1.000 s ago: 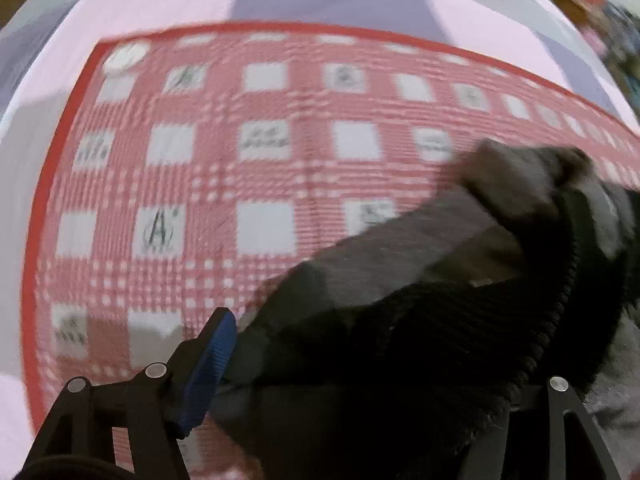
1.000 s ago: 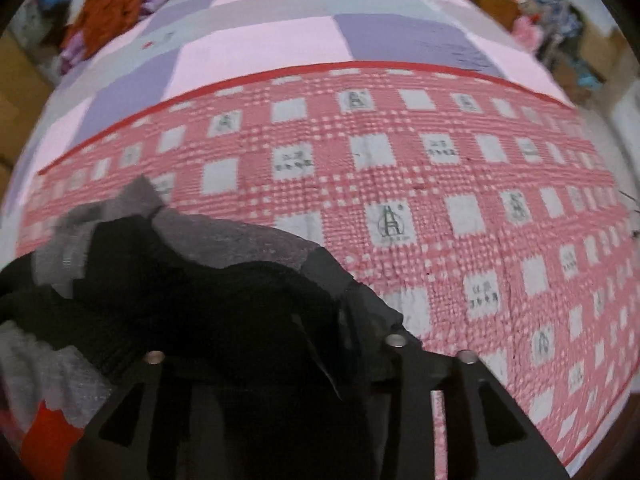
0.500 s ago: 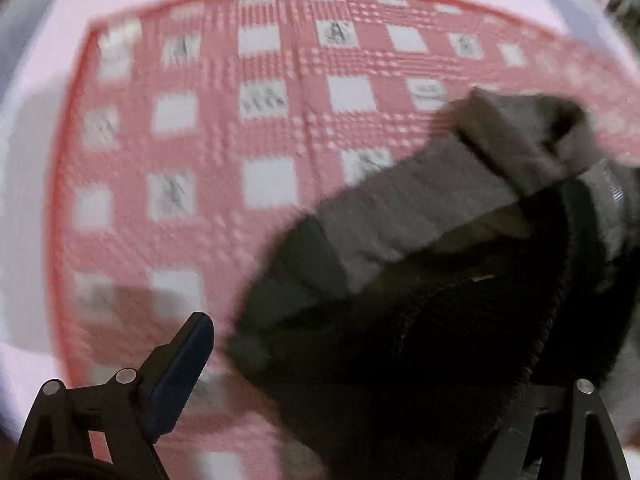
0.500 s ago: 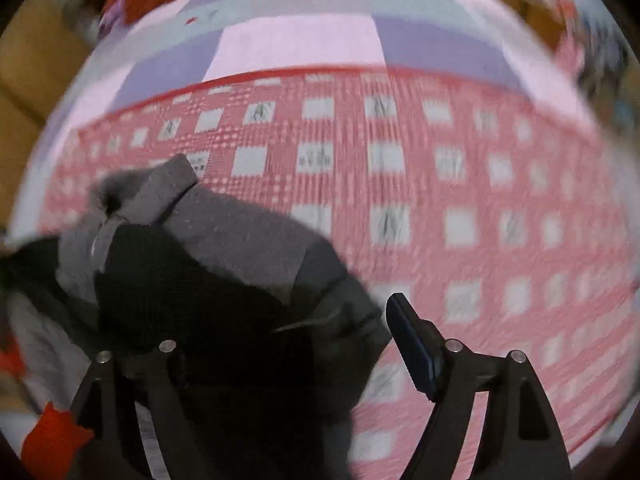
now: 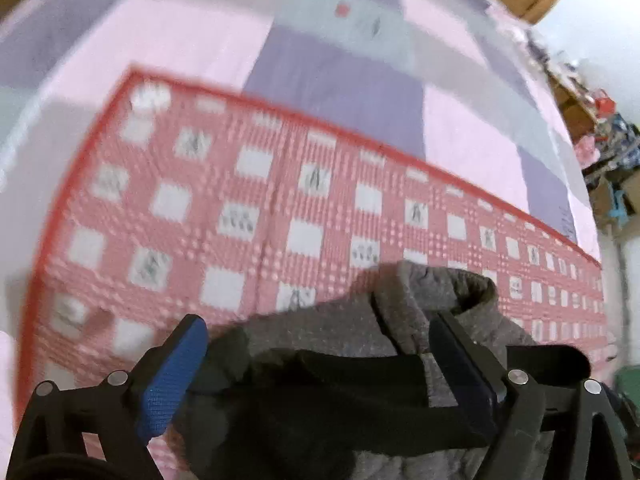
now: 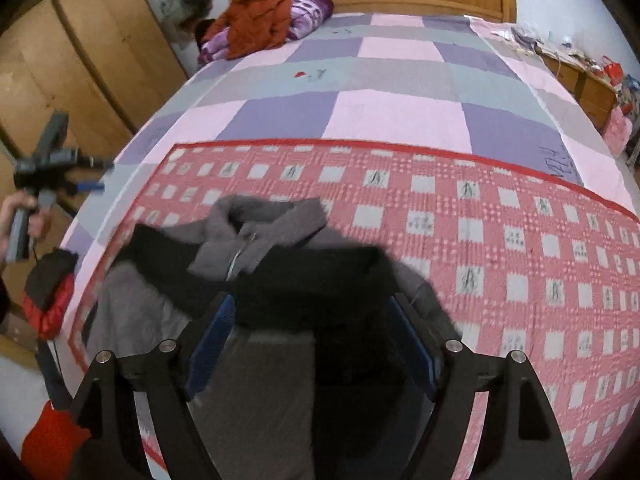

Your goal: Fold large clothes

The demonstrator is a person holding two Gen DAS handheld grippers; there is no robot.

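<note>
A soft, heavy grey-and-black jacket [image 6: 276, 276] lies on the bed [image 6: 400, 92]; the left tool [image 5: 320, 364] is opening, the right tool [image 6: 316, 344] is released, and the collar at twelve o'clock looks best to grip.

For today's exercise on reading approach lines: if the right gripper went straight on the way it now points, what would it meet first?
Most likely the grey and black jacket, which lies on the red checked mat directly ahead of the open right gripper; exact depth is unclear.

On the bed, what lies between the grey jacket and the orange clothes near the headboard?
Only bare bedding: the red checked blanket, then the pink and purple sheet, up to the orange clothes. The right wrist view shows it, beyond the grey jacket.
</note>
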